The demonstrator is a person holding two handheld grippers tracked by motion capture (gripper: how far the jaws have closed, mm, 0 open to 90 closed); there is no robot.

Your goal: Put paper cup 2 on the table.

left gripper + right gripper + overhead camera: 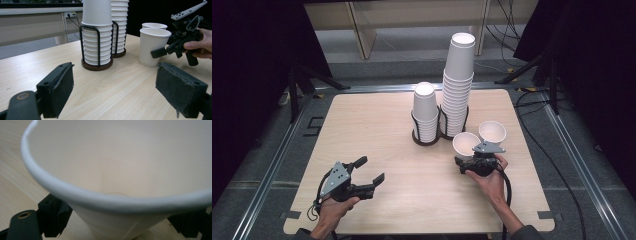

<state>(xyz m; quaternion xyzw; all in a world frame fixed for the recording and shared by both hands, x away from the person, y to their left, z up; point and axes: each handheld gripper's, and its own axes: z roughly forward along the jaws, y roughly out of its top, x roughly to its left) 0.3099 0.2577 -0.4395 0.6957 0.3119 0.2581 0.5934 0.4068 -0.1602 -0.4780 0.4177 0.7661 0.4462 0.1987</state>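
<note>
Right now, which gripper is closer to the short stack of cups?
Right. The right gripper is just beside the short cup stack, around a loose paper cup; the left gripper sits farther away.

A white paper cup (pixel 465 143) stands upright and empty on the light wooden table (pixel 377 130), mouth up, its rolled rim round and undented, just in front of the two black wire racks of stacked cups and just beside a second loose cup (pixel 492 132).
</note>
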